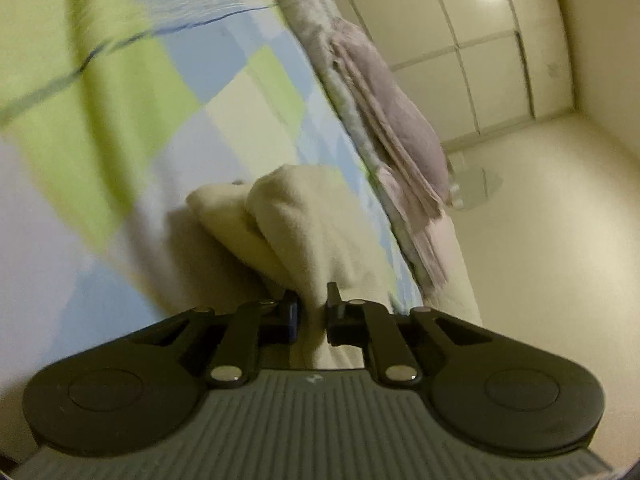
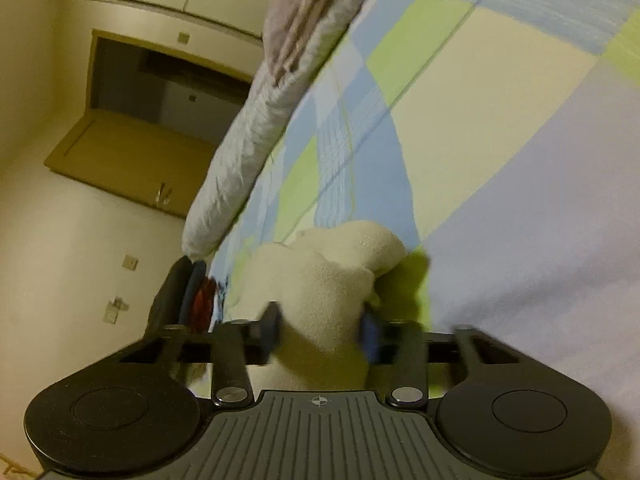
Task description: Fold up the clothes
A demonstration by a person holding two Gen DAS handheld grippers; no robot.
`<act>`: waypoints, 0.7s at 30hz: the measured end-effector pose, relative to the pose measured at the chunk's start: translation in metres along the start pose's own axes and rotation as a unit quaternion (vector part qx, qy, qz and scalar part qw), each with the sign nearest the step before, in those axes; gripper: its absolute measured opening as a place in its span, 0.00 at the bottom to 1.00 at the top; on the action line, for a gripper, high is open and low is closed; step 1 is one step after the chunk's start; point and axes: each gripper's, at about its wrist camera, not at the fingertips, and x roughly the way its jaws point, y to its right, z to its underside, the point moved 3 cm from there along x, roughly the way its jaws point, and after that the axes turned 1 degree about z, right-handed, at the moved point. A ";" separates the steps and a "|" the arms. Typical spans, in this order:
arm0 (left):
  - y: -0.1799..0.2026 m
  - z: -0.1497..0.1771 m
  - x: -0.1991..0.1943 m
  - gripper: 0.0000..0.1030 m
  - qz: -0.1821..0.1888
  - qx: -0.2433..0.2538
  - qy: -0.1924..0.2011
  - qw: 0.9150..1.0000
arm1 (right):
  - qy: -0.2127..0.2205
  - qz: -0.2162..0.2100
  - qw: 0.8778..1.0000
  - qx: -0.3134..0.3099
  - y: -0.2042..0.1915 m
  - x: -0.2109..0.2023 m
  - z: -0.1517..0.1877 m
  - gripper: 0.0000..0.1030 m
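Note:
A cream fleece garment [image 1: 304,224] bunches up in front of my left gripper [image 1: 313,312], whose black fingers are shut on a fold of it. The same cream garment [image 2: 332,280] fills the gap of my right gripper [image 2: 320,330], which is shut on a thick wad of it. Both views are tilted and blurred. The garment hangs over a bed cover [image 1: 132,92] checked in green, blue and cream. How far the rest of the garment reaches is hidden behind the grippers.
A folded grey-pink blanket [image 1: 400,132] lies along the bed's edge, also seen as the grey blanket [image 2: 304,4]. A pale bolster [image 2: 236,168] borders the checked cover [image 2: 500,140]. White wardrobe doors [image 1: 480,52] and a wooden door [image 2: 132,152] stand beyond. Dark and red items [image 2: 192,300] sit by the bed edge.

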 end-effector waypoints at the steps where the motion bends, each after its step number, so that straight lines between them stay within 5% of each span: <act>1: -0.002 -0.003 -0.001 0.09 -0.001 0.001 -0.002 1.000 | 0.003 0.012 1.000 0.015 -0.004 -0.011 0.009 0.32; 4: -0.009 -0.013 -0.003 0.13 -0.005 0.001 -0.009 1.000 | 0.006 0.022 0.999 0.047 -0.017 -0.041 0.042 0.35; 6: -0.014 -0.020 -0.004 0.18 -0.008 0.001 -0.013 1.000 | -0.028 0.044 0.998 0.028 -0.016 -0.041 0.059 0.41; 10: -0.023 -0.033 -0.007 0.23 -0.014 0.001 -0.022 1.000 | -0.011 0.080 0.994 -0.071 -0.026 -0.052 0.058 0.48; 14: -0.033 -0.045 -0.010 0.26 -0.019 0.001 -0.031 0.999 | 0.054 0.116 0.972 -0.198 -0.062 -0.063 0.036 0.48; 21: -0.038 -0.044 -0.011 0.26 -0.010 -0.044 0.012 0.999 | -0.011 0.054 0.983 -0.173 -0.059 0.021 0.003 0.48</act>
